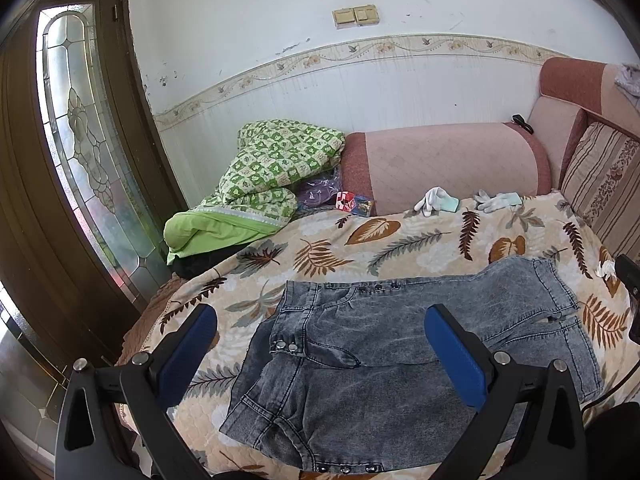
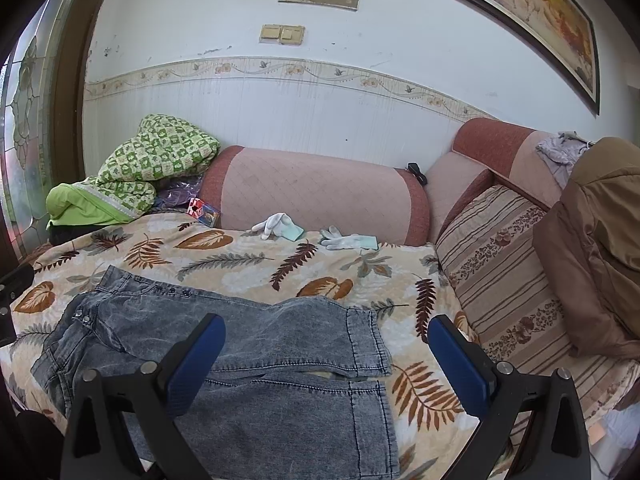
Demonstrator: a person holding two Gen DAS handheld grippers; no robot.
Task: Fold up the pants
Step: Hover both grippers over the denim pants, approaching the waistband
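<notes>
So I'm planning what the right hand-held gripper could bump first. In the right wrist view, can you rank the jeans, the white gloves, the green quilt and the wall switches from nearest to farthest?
From the right hand-held gripper:
1. Jeans, just below its fingers, lower left.
2. White gloves, mid-bed by the sofa back.
3. Green quilt, far left corner.
4. Wall switches, high on the wall.

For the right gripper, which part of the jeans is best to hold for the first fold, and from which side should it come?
Probably the hem of the near leg, approached from the right, low along the bedspread. The jeans lie flat with both leg ends pointing right, and that hem is a free edge beside the open right gripper.
</notes>
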